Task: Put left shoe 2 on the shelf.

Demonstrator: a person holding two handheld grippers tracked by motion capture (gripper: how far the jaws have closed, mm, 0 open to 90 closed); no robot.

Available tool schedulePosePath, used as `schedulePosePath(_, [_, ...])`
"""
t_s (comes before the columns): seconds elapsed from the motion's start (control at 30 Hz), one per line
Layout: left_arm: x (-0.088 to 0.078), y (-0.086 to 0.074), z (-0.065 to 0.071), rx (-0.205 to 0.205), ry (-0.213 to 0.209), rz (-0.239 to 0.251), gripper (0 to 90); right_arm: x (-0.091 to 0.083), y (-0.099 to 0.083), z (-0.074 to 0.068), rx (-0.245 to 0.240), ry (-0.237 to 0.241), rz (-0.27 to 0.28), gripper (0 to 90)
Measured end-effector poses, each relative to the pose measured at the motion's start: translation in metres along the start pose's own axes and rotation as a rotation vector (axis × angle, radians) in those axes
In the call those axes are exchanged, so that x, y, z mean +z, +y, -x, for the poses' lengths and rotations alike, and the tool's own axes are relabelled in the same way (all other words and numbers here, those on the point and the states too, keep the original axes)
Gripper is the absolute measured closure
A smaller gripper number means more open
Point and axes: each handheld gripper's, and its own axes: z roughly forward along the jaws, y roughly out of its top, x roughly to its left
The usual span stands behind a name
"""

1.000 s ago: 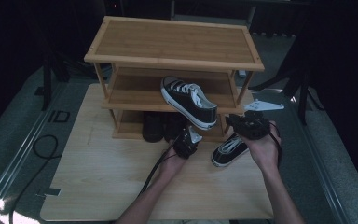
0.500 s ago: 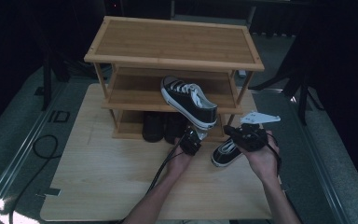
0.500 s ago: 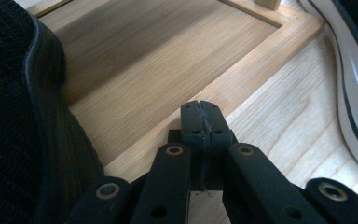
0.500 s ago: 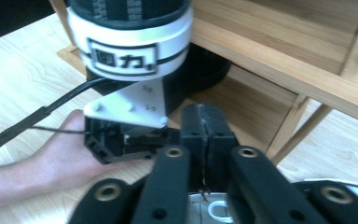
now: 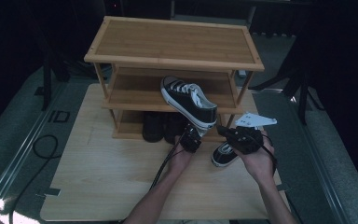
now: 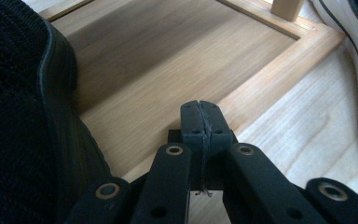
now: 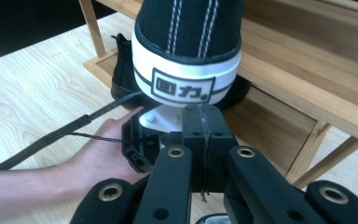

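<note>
While your left gripper sits with jaws pressed together, empty, at the rack's bottom shelf, the black sneaker overhangs the middle shelf just above, and your right gripper, jaws likewise closed on nothing, points at its heel.

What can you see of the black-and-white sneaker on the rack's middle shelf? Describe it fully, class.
The sneaker is a black canvas low-top with white laces, a white rubber toe cap and a white sole band with a thin black stripe. Double white stitching runs up its heel above a boxed logo patch. It lies diagonally on the middle shelf, toe inward, its heel jutting past the front edge toward the person. Whether either tool touches it is unclear.
</note>
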Motion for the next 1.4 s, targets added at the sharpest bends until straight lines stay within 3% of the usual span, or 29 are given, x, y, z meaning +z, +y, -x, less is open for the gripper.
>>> schedulePosePath(0.13, [0.004, 0.004, -0.003, 0.020, 0.001, -0.008, 89.9, 0.001, 0.001, -0.001, -0.003, 0.001, 0.005, 90.0])
schedulePosePath(0.3, [0.009, 0.008, -0.001, -0.016, 0.026, -0.024, 89.9, 0.003, 0.000, -0.003, -0.015, 0.004, 0.002, 90.0])
schedulePosePath(0.33, [0.009, 0.015, -0.019, 0.226, 0.066, -0.025, 89.9, 0.003, 0.000, -0.004, -0.015, 0.007, 0.005, 90.0])
schedulePosePath(0.6, [0.013, 0.016, -0.022, 0.217, 0.074, -0.032, 89.8, 0.000, 0.003, -0.006, -0.026, 0.011, 0.042, 90.0])
schedulePosePath(1.1, [0.013, 0.015, -0.019, 0.220, 0.090, -0.027, 90.0, 0.003, 0.005, -0.011, -0.040, 0.015, 0.037, 90.0])
schedulePosePath(1.13, [0.016, 0.011, -0.010, 0.087, 0.011, -0.027, 90.0, 0.003, 0.005, -0.011, -0.040, 0.015, 0.037, 90.0])
schedulePosePath(1.2, [0.015, 0.009, -0.004, -0.006, 0.045, -0.021, 90.0, 0.004, 0.005, -0.013, -0.046, 0.018, 0.037, 90.0])
schedulePosePath(1.4, [0.015, 0.009, -0.004, -0.010, 0.047, -0.023, 90.0, 0.007, 0.008, -0.019, -0.066, 0.050, 0.043, 90.0])
